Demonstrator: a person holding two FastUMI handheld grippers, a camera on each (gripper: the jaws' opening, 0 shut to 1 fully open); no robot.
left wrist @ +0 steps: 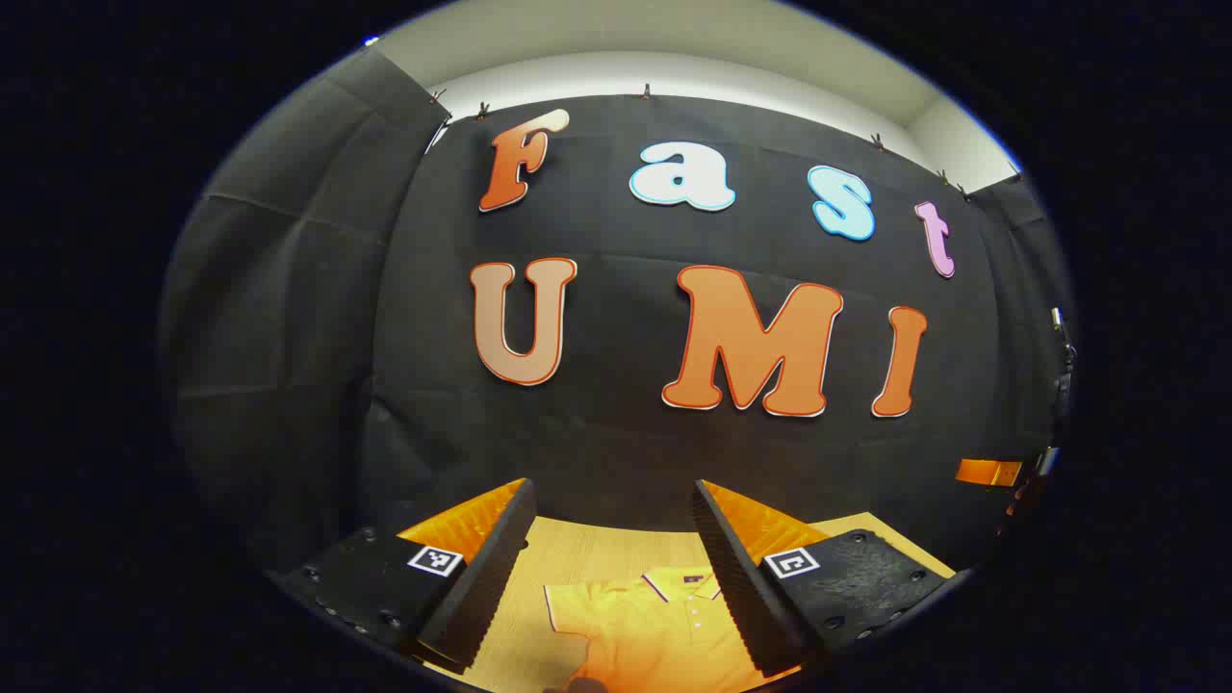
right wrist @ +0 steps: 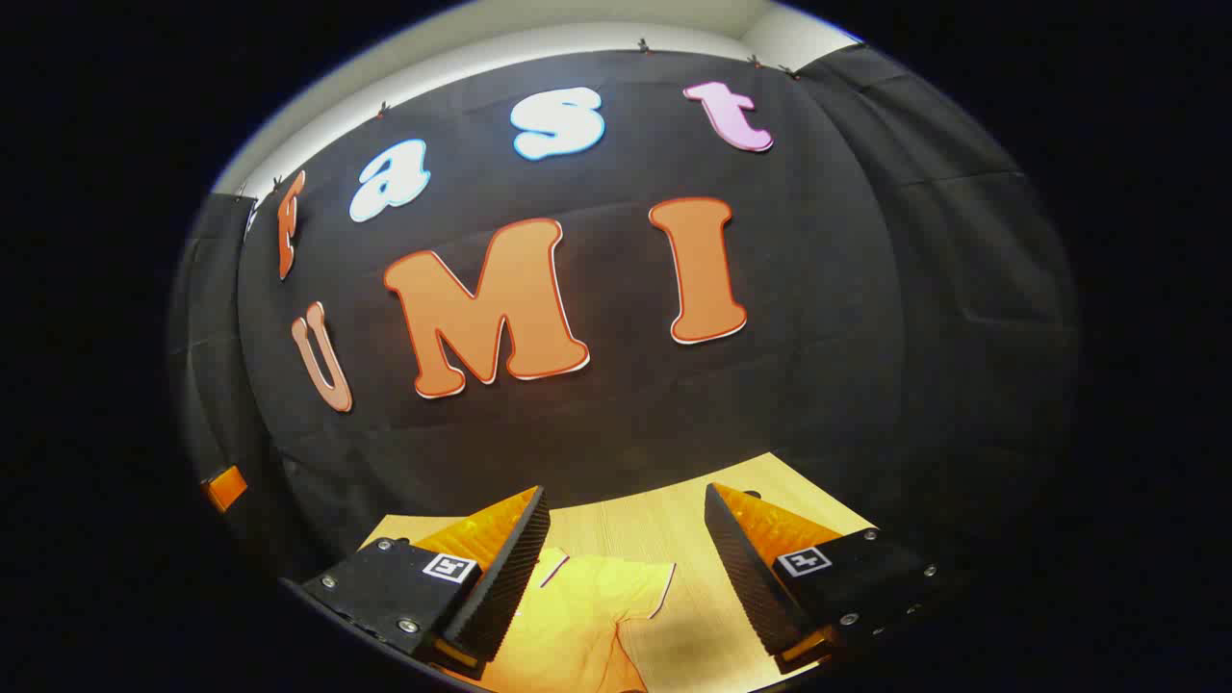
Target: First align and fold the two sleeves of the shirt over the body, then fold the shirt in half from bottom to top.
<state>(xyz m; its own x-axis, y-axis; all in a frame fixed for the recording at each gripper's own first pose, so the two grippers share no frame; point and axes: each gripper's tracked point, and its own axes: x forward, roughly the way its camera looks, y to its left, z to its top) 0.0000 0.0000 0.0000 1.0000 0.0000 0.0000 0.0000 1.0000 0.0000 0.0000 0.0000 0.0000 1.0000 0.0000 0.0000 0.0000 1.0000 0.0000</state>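
Note:
A yellow polo shirt (left wrist: 647, 626) lies flat on the light wooden table (left wrist: 587, 553), collar towards the booth wall. In the left gripper view I see its collar and one short sleeve between the fingers of my left gripper (left wrist: 616, 577), which is open and held above the shirt with nothing in it. In the right gripper view the shirt (right wrist: 577, 616) shows its other short sleeve with dark piping. My right gripper (right wrist: 626, 577) is open too, above that sleeve, touching nothing.
The black cloth wall stands close behind the table's far edge. A bare strip of the table (right wrist: 693, 515) runs between the shirt and the wall. A small orange block (left wrist: 988, 472) sits at the wall on one side; in the right gripper view an orange block (right wrist: 226, 487) shows at the left.

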